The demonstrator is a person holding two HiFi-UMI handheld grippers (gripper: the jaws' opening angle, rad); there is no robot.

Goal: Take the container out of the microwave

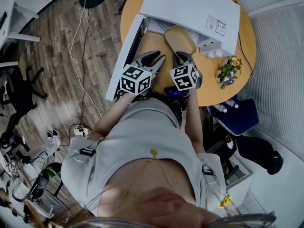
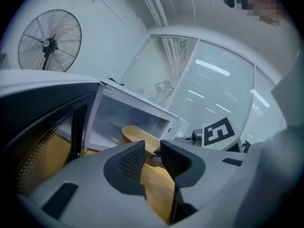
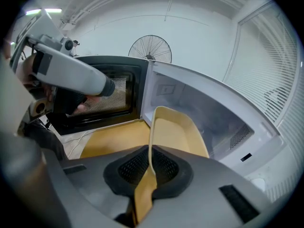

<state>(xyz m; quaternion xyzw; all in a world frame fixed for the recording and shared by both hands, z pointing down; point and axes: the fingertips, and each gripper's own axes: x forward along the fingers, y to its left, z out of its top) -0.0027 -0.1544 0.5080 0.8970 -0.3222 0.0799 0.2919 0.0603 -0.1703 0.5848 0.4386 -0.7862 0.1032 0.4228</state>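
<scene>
Container (image 3: pixel 178 132): a shallow tan tray is seen at the mouth of the microwave (image 3: pixel 209 106), its near end drawn out over the table (image 1: pixel 247 42), its far end at the opening; whether its base is lifted clear cannot be told.

Right gripper (image 3: pixel 151 167): the jaws are closed on the near wall of the container, one pad inside and one outside; the thin wall is pinched edge-on, probably because the tray offers no handle; the gripper is angled downward so that the tray can be drawn outward.

Left gripper (image 2: pixel 152 156): the jaws are held apart with nothing between them; the container is seen only beyond them; it is kept just beside the right gripper, judged to be in reserve for steadying the tray or for the door.

Door (image 3: pixel 95 94): it is swung fully open to the left, so the way out is left free.

Microwave: it is set on the round wooden table with bare tabletop in front, where the tray could be put down.

Flowers (image 1: pixel 228 72): a small bunch stands at the table's right edge, well apart from the tray's path.

Step judged: withdrawal is under way and not yet finished; a one-sided pinch may let the tray tip.
</scene>
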